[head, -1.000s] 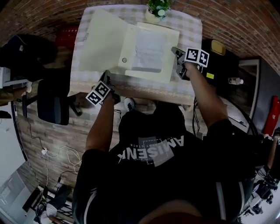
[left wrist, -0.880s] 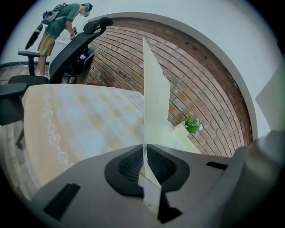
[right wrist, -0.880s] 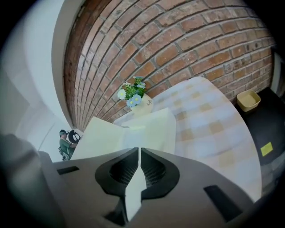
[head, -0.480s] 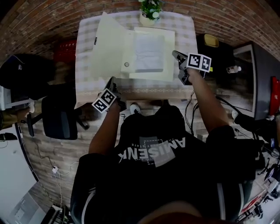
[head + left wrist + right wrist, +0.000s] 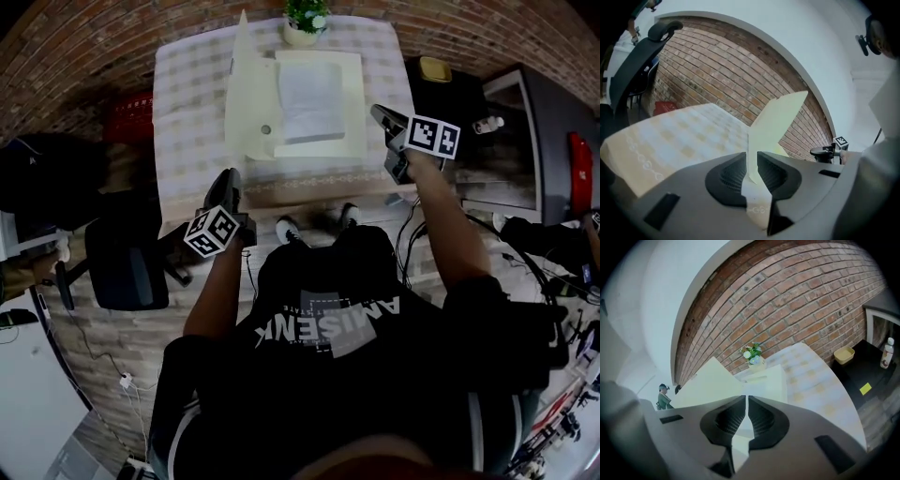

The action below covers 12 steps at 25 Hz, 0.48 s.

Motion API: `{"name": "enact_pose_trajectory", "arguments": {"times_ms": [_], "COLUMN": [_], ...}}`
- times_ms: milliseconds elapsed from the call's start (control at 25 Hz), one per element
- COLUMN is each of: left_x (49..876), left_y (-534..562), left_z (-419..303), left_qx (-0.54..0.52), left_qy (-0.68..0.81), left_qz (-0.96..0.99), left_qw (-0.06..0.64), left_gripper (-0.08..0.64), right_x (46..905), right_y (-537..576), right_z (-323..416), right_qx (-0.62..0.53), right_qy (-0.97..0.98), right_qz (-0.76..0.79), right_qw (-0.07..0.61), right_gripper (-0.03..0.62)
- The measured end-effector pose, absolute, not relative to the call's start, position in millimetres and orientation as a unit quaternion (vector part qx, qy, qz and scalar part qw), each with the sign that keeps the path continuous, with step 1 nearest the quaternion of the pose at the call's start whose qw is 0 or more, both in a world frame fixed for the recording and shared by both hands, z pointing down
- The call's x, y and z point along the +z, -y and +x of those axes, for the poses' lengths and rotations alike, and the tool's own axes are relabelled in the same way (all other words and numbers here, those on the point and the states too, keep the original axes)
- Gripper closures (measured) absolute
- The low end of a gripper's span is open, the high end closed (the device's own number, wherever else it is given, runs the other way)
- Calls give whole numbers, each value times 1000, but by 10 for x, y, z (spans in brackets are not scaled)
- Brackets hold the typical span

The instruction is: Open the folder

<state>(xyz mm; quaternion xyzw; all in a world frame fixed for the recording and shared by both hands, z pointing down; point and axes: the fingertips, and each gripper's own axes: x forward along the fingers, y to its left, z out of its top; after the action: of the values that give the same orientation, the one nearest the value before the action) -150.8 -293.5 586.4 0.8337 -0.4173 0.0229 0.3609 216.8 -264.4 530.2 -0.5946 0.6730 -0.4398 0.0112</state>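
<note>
- Since a second ago the left tool (image 5: pixel 229 180) has drawn back from the desk (image 5: pixel 192 103). Its jaws have just been opening and stand released, nothing between them.
- The cover (image 5: pixel 246 103), earlier flat out leftward, now stands nearly on edge.
- The right tool (image 5: pixel 382 117) is clenched and empty, beside the folder's right edge.
- Shirt (image 5: pixel 328 323) print reads "AMISENK".
- The cream folder (image 5: pixel 349 141) lies mid-desk, long axis running away from the person, papers (image 5: pixel 309 98) inside.
- Checked cloth, potted plant (image 5: pixel 306 19), brick wall (image 5: pixel 112 37).
</note>
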Motion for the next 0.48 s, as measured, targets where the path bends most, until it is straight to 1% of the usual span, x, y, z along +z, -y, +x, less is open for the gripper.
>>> {"name": "enact_pose_trajectory", "arguments": {"times_ms": [200, 400, 480], "left_x": [5318, 4406, 4063], "left_y": [3057, 3118, 3163], "left_z": [-1673, -1602, -1524], "left_qx": [3, -35, -47], "left_qy": [450, 459, 465], "left_qz": [849, 870, 872], "left_qw": [276, 175, 148], "left_gripper": [495, 495, 495], "right_x": [5040, 4645, 4460], "right_y": [2571, 2559, 2579], "right_z": [2265, 2395, 2437], "right_qx": [-420, -381, -361], "right_qy": [-692, -725, -739], "right_qz": [-587, -573, -569], "right_qw": [16, 19, 20], "right_gripper": [545, 546, 546]}}
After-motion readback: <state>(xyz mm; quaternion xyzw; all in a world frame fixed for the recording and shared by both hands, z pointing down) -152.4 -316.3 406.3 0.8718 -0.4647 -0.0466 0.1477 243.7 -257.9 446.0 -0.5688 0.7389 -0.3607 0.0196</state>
